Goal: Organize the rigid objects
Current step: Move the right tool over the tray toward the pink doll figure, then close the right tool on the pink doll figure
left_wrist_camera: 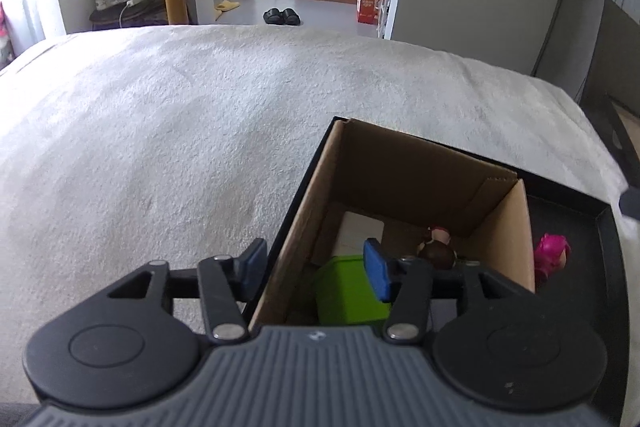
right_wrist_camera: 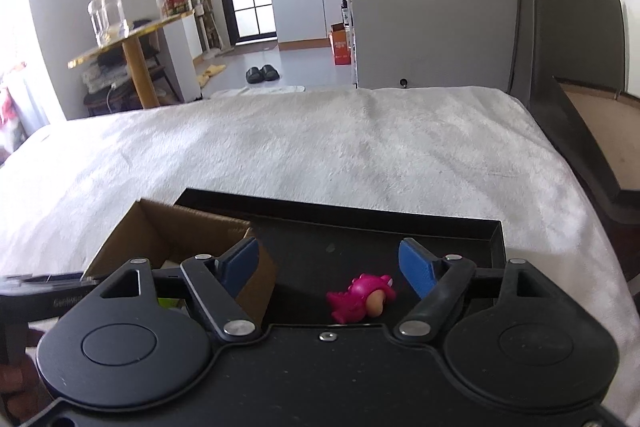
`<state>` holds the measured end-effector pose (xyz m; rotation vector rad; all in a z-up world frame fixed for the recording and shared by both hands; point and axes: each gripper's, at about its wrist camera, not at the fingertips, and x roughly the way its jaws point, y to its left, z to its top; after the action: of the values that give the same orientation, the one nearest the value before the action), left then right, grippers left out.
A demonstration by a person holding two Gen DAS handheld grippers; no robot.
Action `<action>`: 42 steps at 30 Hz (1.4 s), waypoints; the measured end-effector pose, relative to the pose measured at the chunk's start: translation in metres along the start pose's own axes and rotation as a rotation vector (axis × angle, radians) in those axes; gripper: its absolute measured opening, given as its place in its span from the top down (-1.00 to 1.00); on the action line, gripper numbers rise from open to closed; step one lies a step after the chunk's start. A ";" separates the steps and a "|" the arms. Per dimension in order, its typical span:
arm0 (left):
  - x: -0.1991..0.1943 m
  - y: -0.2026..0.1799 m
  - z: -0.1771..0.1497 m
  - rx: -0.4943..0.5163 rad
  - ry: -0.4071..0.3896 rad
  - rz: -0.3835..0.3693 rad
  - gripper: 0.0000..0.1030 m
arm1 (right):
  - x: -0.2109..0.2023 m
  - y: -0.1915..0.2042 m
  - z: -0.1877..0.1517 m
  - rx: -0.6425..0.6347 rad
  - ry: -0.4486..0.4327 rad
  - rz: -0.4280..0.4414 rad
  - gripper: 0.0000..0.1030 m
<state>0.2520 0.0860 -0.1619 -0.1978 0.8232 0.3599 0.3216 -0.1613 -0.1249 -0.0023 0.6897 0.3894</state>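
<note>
Lower middle of the right wrist view, the pink dinosaur figure [right_wrist_camera: 362, 298] lies in the black tray [right_wrist_camera: 490, 241], right gripper [right_wrist_camera: 330, 267] spread wide over it, probably lining up a grab. Left gripper [left_wrist_camera: 316, 267] also gapes empty, straddling the cardboard box [left_wrist_camera: 420, 163] wall above a green block [left_wrist_camera: 348, 291].

A plain brown corrugated cardboard box [left_wrist_camera: 404, 163] stands in a matt black shallow tray [right_wrist_camera: 460, 227] on a white fleecy bed blanket [left_wrist_camera: 180, 131]. Inside the box lie a lime-green plastic block [left_wrist_camera: 348, 291] and a brown-and-pink small figurine [left_wrist_camera: 438, 247]; the bright magenta toy dinosaur [right_wrist_camera: 362, 297] has a peach face
</note>
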 end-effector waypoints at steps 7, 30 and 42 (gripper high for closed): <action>-0.002 -0.020 0.002 0.093 0.010 0.066 -0.37 | 0.011 -0.029 -0.018 0.070 -0.010 0.007 -0.50; 0.004 -0.077 0.033 0.142 -0.012 0.222 -0.49 | 0.062 -0.046 -0.038 -0.042 0.015 0.116 -0.50; 0.022 -0.100 0.036 0.188 0.006 0.274 -0.50 | 0.092 -0.048 -0.053 -0.043 0.110 0.103 -0.50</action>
<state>0.3289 0.0104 -0.1513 0.0905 0.8868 0.5363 0.3700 -0.1807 -0.2292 -0.0292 0.7916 0.5063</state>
